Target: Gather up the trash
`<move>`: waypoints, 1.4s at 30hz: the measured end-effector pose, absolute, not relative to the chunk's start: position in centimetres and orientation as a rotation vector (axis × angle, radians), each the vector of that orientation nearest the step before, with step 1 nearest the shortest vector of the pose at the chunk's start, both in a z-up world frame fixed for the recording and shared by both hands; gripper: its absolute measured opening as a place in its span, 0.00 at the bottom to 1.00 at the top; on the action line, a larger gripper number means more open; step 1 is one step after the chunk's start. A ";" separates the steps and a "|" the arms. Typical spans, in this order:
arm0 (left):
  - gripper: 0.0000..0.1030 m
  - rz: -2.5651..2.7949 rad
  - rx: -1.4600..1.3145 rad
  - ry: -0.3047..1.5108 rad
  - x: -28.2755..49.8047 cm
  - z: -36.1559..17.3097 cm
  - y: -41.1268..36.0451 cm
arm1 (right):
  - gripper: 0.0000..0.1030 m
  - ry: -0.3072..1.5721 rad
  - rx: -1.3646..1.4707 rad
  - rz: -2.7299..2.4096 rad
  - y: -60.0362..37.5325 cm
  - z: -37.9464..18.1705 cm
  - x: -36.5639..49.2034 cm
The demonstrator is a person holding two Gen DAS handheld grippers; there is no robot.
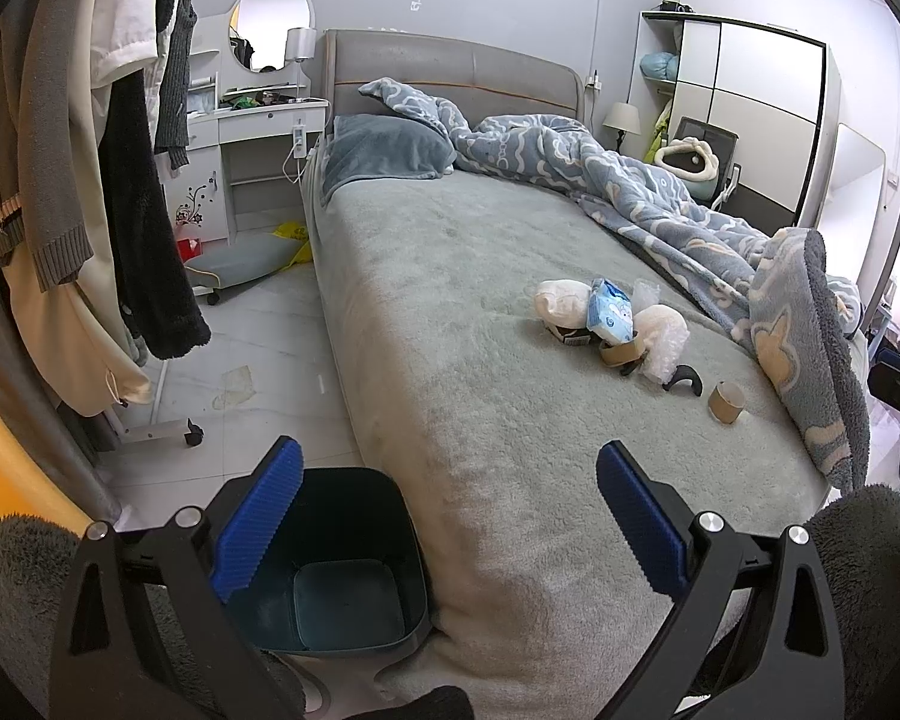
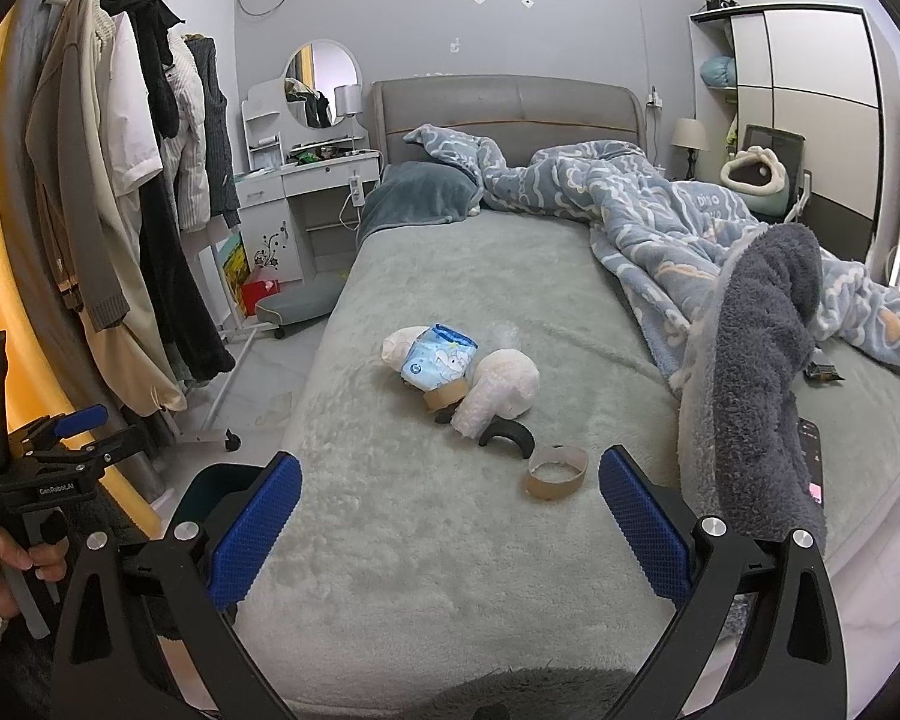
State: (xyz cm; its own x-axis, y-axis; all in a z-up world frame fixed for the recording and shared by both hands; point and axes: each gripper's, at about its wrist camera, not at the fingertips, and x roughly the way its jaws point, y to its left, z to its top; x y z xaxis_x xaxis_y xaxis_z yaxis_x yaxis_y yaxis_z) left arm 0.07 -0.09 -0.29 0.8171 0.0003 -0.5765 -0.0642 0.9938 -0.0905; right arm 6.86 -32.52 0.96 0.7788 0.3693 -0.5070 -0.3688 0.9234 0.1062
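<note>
Left wrist view: left claw (image 1: 450, 516) spread wide, holding nothing, poised over the near left corner of the bed (image 1: 450, 312). Trash heap lies on the bed cover, right of centre: crumpled white wads (image 1: 561, 300), blue-and-white soft pack (image 1: 612, 312), bubble wrap (image 1: 663, 339), a brown tape core (image 1: 621, 353) partly under the pack, a black curved piece (image 1: 684, 377), and a separate cardboard ring (image 1: 726, 402) nearest the blanket (image 1: 660, 198). Dark bin (image 1: 342, 564) stands on the floor against the near left bed corner, directly below the claw; interior appears empty, bottom panel bare. Right wrist view: right claw (image 2: 450, 522) likewise wide apart and empty, aimed at the cardboard ring (image 2: 557, 471), which lies on its side just beyond the fingertips. Heap sits farther, mid-bed. Handling, judged: all items light. Ring stiff but crushable; best pinched across one wall. Wads and bubble wrap soft, compress under grip; take by the bulk. Pack slick film, may slip; grasp at a crimped end. Left claw (image 2: 60, 438) and the hand (image 2: 6, 564) holding it visible at far left, bin rim (image 2: 210, 492) beside them.
</note>
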 end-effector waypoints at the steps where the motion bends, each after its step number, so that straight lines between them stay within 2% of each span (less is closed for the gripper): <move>1: 0.97 0.034 -0.108 0.614 0.1 -0.3 -0.1 | 0.97 0.549 0.001 0.399 -32.5 1.0 6.9; 42: 0.97 0.033 -0.114 0.622 0.1 -1.0 -0.3 | 0.97 0.554 0.005 0.397 -32.2 0.9 6.5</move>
